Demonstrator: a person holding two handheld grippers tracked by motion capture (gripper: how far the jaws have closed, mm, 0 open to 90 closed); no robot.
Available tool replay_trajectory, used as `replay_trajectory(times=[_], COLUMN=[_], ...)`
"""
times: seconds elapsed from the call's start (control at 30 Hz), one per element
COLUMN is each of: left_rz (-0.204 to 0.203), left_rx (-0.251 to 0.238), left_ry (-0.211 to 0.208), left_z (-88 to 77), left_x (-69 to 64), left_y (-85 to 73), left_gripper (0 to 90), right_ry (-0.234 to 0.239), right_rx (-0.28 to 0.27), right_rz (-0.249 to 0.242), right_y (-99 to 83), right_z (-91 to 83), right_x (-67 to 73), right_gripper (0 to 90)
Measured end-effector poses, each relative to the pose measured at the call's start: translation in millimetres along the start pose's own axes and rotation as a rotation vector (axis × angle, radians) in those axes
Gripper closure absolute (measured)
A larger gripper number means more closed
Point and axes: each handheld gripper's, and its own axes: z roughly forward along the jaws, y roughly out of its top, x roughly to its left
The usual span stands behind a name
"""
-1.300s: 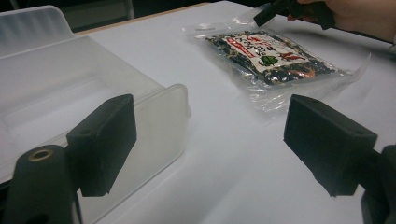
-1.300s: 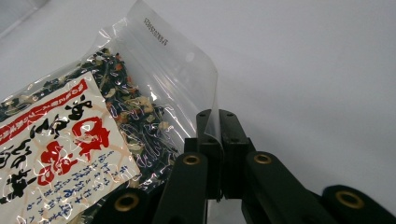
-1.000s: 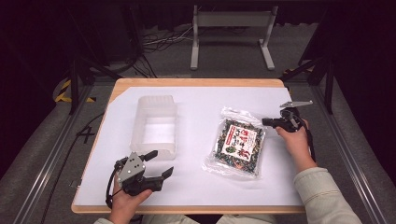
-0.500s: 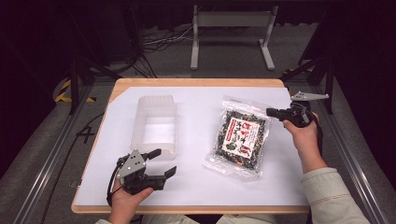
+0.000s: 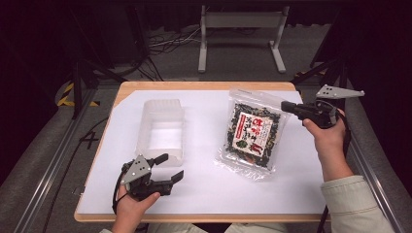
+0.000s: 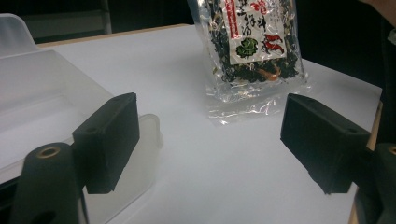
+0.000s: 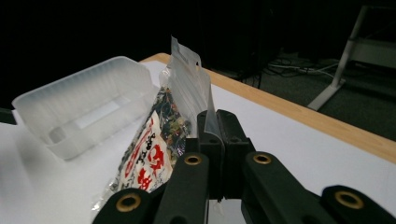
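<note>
White table — right tongs clamp snack bag corner; left tongs apart, empty

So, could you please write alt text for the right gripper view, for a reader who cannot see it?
The right gripper, its two black jaws shut, pinches the clear top edge of a snack bag with a red and white label. Behind the bag, a translucent plastic container stands open on the white table.
</note>
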Motion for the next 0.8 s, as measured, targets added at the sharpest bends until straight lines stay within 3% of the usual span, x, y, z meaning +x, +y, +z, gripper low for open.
replay_trajectory(times=[0.17, 0.23, 0.37, 0.8], left_rz=[0.002, 0.023, 0.027, 0.006], left_rx=[0.03, 0.03, 0.037, 0.006], left_ry=[-0.03, -0.025, -0.025, -0.033], left_z=[2.1, 3.1, 4.5, 11.1], left_x=[-0.8, -1.5, -1.8, -2.9], left_y=[1.7, 2.8, 5.1, 20.3], left_gripper=[17.1, 16.5, 14.0, 5.8], right_ry=[0.042, 0.053, 0.063, 0.136], right_rx=[-0.055, -0.068, -0.088, -0.151], right_rz=[-0.037, -0.048, -0.074, -0.112], right_y=[12.5, 15.9, 23.4, 44.6], right_z=[-10.5, -13.4, -19.8, -31.6], right_x=[12.1, 15.6, 23.2, 37.2], right_gripper=[90.0, 90.0, 90.0, 90.0])
